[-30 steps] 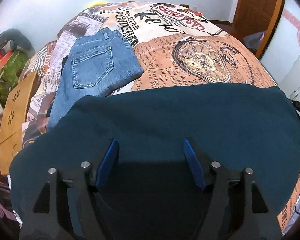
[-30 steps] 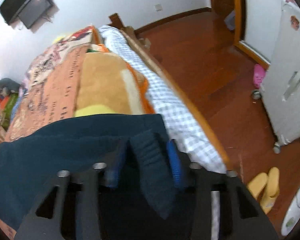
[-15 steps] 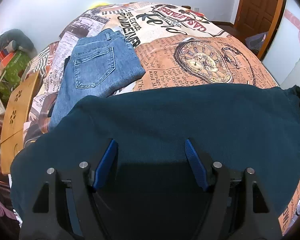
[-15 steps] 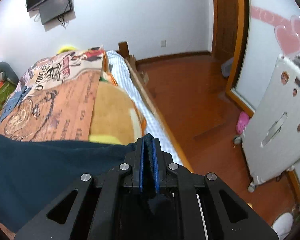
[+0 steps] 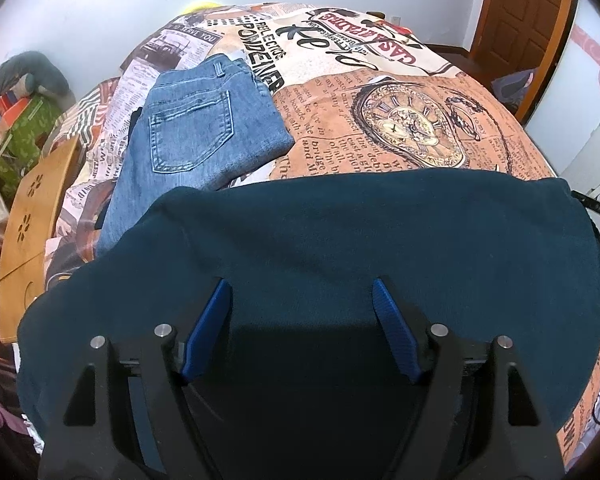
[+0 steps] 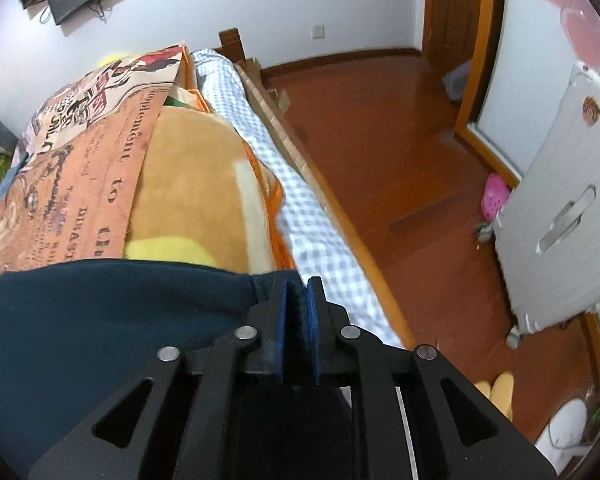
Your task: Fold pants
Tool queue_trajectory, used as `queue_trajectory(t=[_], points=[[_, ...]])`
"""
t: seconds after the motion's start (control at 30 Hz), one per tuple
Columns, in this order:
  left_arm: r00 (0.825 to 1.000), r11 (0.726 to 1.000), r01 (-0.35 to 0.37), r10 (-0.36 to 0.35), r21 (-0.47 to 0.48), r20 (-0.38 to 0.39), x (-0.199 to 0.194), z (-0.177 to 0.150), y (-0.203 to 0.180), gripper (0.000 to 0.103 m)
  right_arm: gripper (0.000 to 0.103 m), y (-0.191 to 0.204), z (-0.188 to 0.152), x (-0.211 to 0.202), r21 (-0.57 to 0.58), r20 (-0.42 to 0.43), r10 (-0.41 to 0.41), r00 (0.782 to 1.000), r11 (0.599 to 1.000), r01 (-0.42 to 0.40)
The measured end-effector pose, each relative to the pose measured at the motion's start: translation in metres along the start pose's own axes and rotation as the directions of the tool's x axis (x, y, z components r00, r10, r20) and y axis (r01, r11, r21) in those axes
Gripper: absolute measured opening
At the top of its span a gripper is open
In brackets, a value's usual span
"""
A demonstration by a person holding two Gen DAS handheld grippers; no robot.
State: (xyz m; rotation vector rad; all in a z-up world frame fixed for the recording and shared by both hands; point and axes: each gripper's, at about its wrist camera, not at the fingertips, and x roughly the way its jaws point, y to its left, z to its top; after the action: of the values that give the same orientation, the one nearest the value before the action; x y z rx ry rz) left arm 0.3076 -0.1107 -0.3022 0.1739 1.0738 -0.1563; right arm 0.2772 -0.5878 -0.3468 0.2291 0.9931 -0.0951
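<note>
Right wrist view: the right gripper [image 6: 298,308] pinches the soft dark teal pants [image 6: 112,320] at their edge, jaws just loosening, left gripper [image 5: 302,312] wide apart; next, fold them over.

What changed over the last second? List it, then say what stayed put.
The right gripper closed on the right edge of the dark teal pants, where a fold of cloth stood between open fingers; its jaws have just eased slightly wider, cloth still pinched. Its view swung up toward the room, then partly back. The left gripper stayed open over the pants, and the folded jeans stayed on the bedspread.
</note>
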Motion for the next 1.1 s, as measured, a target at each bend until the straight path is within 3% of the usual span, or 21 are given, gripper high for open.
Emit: queue_trajectory(t=[0.03, 0.1, 0.23, 0.33, 0.47, 0.6, 0.7, 0.83, 0.97, 1.1], points=[[1.0, 1.0, -0.001, 0.001, 0.008, -0.003, -0.002, 0.001, -0.001, 0.074, 0.029, -0.003, 0.001, -0.008, 0.018, -0.019, 0.022, 1.0, 1.0, -0.022], [1.0, 0.999, 0.008, -0.008, 0.032, 0.001, -0.01, 0.002, -0.005, 0.073, 0.039, -0.004, -0.001, -0.029, 0.014, 0.002, 0.018, 1.0, 1.0, -0.018], [0.998, 0.998, 0.043, -0.045, 0.055, 0.043, -0.033, 0.002, -0.014, 0.073, 0.04, 0.003, -0.01, -0.07, -0.015, 0.058, 0.018, 0.998, 1.0, -0.018], [0.995, 0.994, 0.076, -0.081, 0.074, 0.055, -0.044, -0.004, -0.024, 0.073, 0.042, 0.019, -0.025, -0.097, -0.04, 0.091, 0.087, 0.992, 0.996, -0.083], [0.997, 0.989, 0.074, -0.077, 0.126, 0.019, -0.039, -0.023, -0.041, 0.074, 0.049, 0.047, -0.049, -0.093, -0.077, 0.065, 0.164, 0.984, 0.984, -0.159], [0.997, 0.992, 0.063, -0.067, 0.11, 0.033, -0.04, -0.045, -0.038, 0.074, 0.05, 0.063, -0.078, -0.057, -0.047, -0.046, 0.186, 0.981, 0.981, -0.188], [0.996, 0.992, 0.079, -0.082, 0.102, 0.028, -0.048, -0.055, -0.032, 0.074, 0.051, 0.064, -0.096, -0.061, -0.038, -0.003, 0.169, 0.986, 0.985, -0.169], [0.996, 0.987, 0.08, -0.085, 0.136, 0.031, -0.059, -0.068, -0.026, 0.074, 0.051, 0.053, -0.103, -0.072, 0.004, -0.022, 0.185, 0.982, 0.983, -0.185], [0.997, 0.986, 0.068, -0.074, 0.152, 0.031, -0.069, -0.061, -0.027, 0.074, 0.059, 0.046, -0.105, -0.084, 0.026, -0.047, 0.154, 0.987, 0.988, -0.152], [0.993, 0.984, 0.073, -0.087, 0.165, 0.075, -0.075, -0.03, -0.038, 0.074, 0.061, 0.028, -0.111, -0.098, 0.111, -0.013, 0.138, 0.99, 0.985, -0.135]])
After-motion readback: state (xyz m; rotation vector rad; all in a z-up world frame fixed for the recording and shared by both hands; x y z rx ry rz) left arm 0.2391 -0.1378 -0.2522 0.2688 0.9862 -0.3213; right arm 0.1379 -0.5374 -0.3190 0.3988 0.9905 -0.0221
